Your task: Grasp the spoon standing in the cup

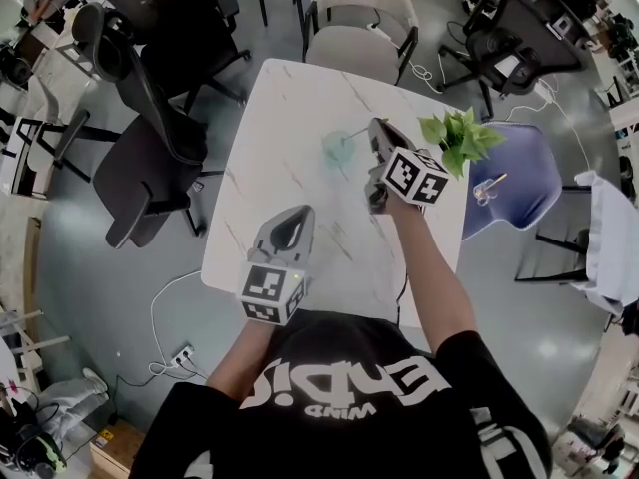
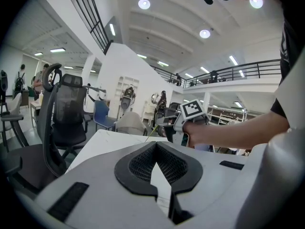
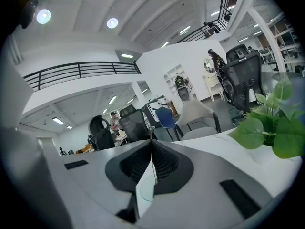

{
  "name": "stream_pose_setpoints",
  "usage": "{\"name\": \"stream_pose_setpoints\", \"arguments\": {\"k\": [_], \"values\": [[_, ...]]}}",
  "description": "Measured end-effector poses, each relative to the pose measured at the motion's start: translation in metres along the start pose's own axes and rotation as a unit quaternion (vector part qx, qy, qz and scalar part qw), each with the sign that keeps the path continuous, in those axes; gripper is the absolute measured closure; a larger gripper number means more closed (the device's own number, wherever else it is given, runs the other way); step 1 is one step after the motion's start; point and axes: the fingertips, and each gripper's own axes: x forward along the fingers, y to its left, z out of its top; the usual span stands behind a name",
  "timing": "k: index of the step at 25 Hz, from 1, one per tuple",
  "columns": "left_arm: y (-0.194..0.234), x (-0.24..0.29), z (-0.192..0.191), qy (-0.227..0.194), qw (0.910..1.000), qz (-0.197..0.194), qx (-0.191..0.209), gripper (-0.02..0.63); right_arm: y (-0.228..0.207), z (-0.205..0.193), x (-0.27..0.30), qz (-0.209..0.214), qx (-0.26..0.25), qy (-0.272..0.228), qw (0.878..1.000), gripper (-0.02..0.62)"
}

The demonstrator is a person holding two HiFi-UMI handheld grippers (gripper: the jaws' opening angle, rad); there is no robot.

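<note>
A translucent green cup (image 1: 336, 148) stands on the white marble table (image 1: 290, 98), past its middle. The thin spoon (image 1: 357, 133) slants from the cup up to my right gripper (image 1: 376, 128), which is shut on the handle. In the right gripper view the handle (image 3: 151, 144) is pinched between the closed pads, with the cup rim (image 3: 144, 191) below them. I cannot tell whether the spoon's bowl is still inside the cup. My left gripper (image 1: 297, 212) hovers over the near part of the table, shut and empty. From it I see the spoon (image 2: 150, 130) and the right gripper (image 2: 162, 124).
A potted green plant (image 1: 459, 138) (image 3: 271, 123) stands on the table just right of the right gripper. Office chairs (image 1: 150, 158) ring the table, a blue one (image 1: 514, 183) at right. Cables lie on the floor.
</note>
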Motion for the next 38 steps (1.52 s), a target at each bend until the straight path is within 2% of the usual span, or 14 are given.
{"name": "stream_pose_setpoints", "arguments": {"k": [8,16,21,27,38], "values": [[-0.003,-0.006,0.002,-0.002,1.0,-0.001,0.005,0.592,0.021,0.033,-0.036,0.018,-0.012,-0.042,0.999,0.58],[-0.009,-0.009,0.003,-0.004,0.9999,-0.006,0.009,0.592,0.044,0.044,-0.085,0.028,-0.024,-0.073,0.997,0.58],[-0.012,-0.01,0.006,-0.006,0.9999,-0.011,0.011,0.592,0.055,0.036,-0.113,0.031,-0.019,-0.079,0.996,0.58],[-0.017,-0.009,0.005,-0.008,0.9998,-0.013,0.01,0.592,0.062,0.029,-0.143,0.025,-0.038,-0.085,0.995,0.58],[-0.026,-0.008,0.004,-0.007,0.9997,-0.02,0.013,0.592,0.062,-0.011,-0.192,0.016,-0.052,-0.066,0.996,0.58]]}}
